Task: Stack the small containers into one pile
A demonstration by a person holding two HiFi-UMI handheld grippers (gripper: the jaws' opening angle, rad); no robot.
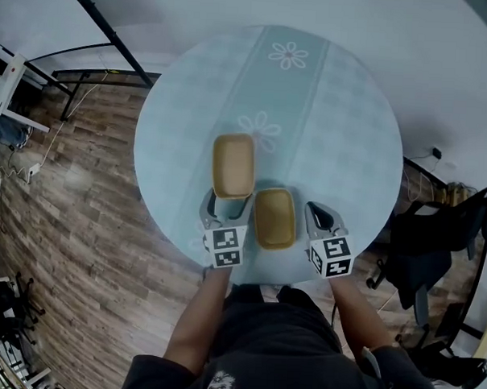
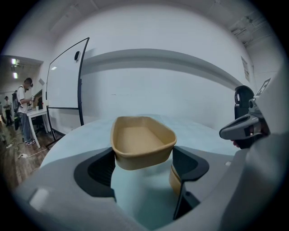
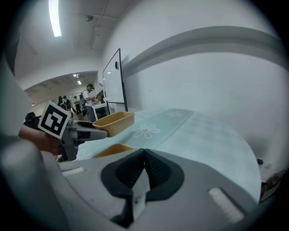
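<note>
Wood-plank floor lay around a round table covered in a pale blue cloth with a flowered stripe down its middle. Two tan containers were in play. The left gripper had its jaws spread wide and pressed on the near end of the held container, one pad on each side wall. In the right gripper view that container hung clear of the cloth, roughly level, with its open side up. The other container sat on the table close to the near edge, between the two grippers and just beside the held one, also open side up. The right gripper hovered to the right of it with its jaws fully together and nothing between them. The step in hand looked like the carry: one container picked up and raised, not yet brought over its mate. The next move would call for swinging the held container sideways until it sat squarely above the other container, matching their long axes, then lowering it so it nested inside before the jaws let go. The right gripper might need to steady the lower container if it slid on the cloth.
</note>
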